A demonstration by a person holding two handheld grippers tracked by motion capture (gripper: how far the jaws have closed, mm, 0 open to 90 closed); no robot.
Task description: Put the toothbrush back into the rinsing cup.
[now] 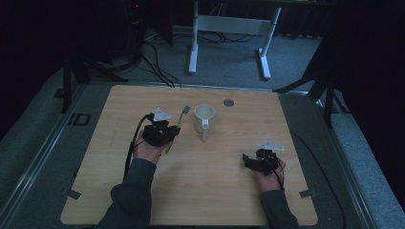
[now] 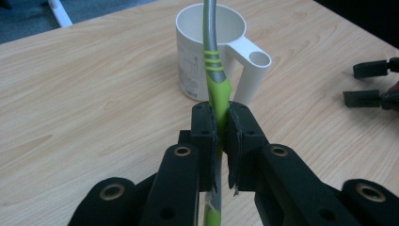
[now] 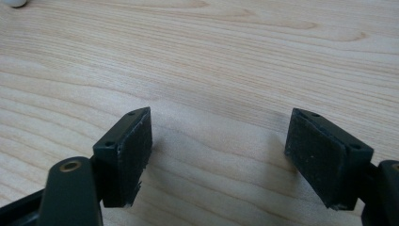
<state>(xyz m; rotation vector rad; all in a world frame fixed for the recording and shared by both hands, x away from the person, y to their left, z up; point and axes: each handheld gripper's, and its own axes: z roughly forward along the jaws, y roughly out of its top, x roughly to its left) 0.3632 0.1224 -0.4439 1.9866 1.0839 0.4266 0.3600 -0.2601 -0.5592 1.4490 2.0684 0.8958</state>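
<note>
Setting: wooden table (image 1: pixel 215 191), dim room around it.
Done: left gripper (image 2: pixel 219 129) is clamped on the green toothbrush (image 2: pixel 214 75), lifted just beside the white cup (image 2: pixel 197 56).
Left: toothbrush into the cup (my guess).
Right gripper (image 3: pixel 219 155): jaws apart, empty, resting well aside.

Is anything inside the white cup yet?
No. In the high view the white cup looks empty; its floor is hidden by the wall. The toothbrush is clamped in the left gripper, beside the cup, not in it.
</note>
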